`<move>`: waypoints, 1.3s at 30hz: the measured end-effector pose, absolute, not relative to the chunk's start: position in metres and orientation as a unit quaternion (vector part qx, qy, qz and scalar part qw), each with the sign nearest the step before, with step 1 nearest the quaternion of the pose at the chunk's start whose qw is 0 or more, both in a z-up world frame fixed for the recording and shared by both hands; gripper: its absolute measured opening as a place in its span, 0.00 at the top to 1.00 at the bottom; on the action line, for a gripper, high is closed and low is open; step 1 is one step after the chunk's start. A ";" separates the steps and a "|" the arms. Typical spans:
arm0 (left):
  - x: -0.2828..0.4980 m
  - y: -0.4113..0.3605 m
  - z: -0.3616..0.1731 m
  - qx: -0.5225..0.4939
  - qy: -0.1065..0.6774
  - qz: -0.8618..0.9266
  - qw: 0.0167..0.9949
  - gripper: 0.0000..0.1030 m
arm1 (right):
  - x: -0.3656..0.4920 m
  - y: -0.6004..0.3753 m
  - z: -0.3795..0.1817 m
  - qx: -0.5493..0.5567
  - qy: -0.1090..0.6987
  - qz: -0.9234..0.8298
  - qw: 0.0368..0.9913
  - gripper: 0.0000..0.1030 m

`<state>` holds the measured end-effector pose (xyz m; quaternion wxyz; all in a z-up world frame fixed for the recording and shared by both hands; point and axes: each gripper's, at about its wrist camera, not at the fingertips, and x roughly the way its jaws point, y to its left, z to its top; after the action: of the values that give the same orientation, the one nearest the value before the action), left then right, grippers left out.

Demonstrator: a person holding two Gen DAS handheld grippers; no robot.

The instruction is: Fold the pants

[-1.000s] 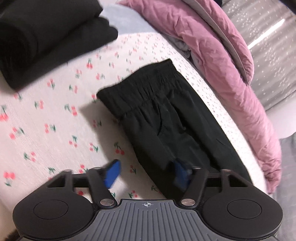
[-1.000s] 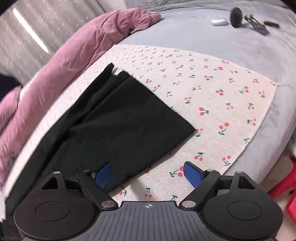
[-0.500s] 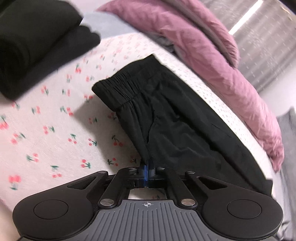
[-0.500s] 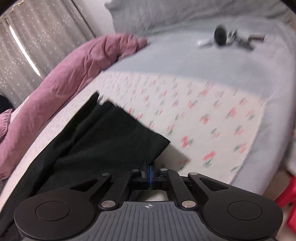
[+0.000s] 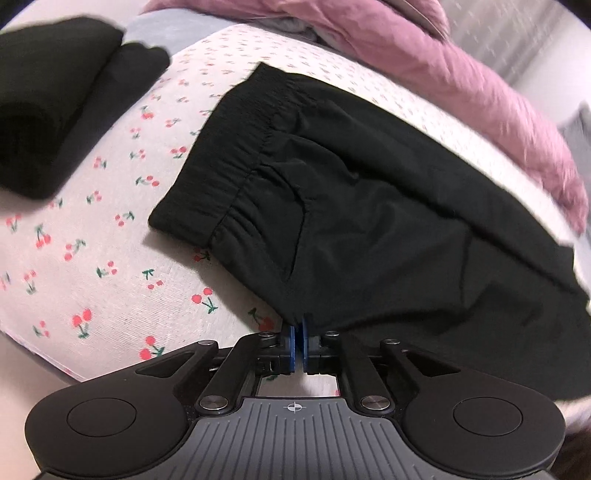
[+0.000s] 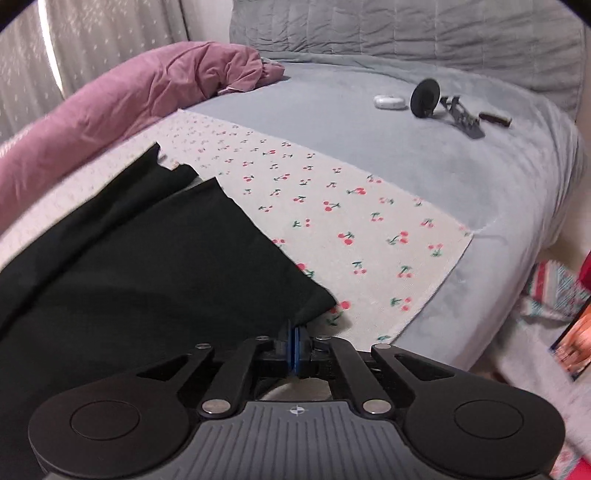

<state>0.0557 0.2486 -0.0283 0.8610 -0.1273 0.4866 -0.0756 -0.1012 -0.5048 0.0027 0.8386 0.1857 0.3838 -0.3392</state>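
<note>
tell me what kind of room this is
Most likely a bedroom: the black pants lie on a cherry-print cloth spread over a bed with a grey cover, a pink duvet bunched along its far side, and curtains behind.

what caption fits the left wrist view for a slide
Left gripper pinches the near edge of black pants on a cherry-print cloth.

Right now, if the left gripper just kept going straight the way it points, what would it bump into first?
The black pants. The left gripper is already shut on their near edge, so pushing on would likely just bunch that fabric against the cherry-print cloth beneath.
</note>
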 end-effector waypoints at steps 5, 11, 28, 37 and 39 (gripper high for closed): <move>0.054 0.241 -0.001 -0.097 0.490 -0.048 0.865 0.56 | -0.098 -0.499 0.025 0.153 0.363 -0.341 0.853 0.53; 0.055 0.212 0.045 -0.031 0.426 -0.064 0.902 0.28 | -0.063 -0.493 0.044 0.112 0.357 -0.313 0.873 0.33; 0.265 0.119 0.030 0.133 0.381 -0.177 0.898 0.21 | 0.127 -0.514 0.047 0.100 0.383 -0.248 0.884 0.20; 0.355 0.072 -0.002 0.115 0.396 -0.266 0.871 0.27 | 0.212 -0.543 0.009 0.155 0.385 -0.215 0.884 0.22; 0.364 0.066 -0.008 0.107 0.403 -0.295 0.860 0.27 | 0.226 -0.545 0.005 0.160 0.381 -0.208 0.887 0.22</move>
<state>0.3640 0.0657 -0.0079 0.8595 0.1074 0.4031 -0.2954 0.2263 -0.5446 0.0046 0.8866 0.1596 0.3810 -0.2081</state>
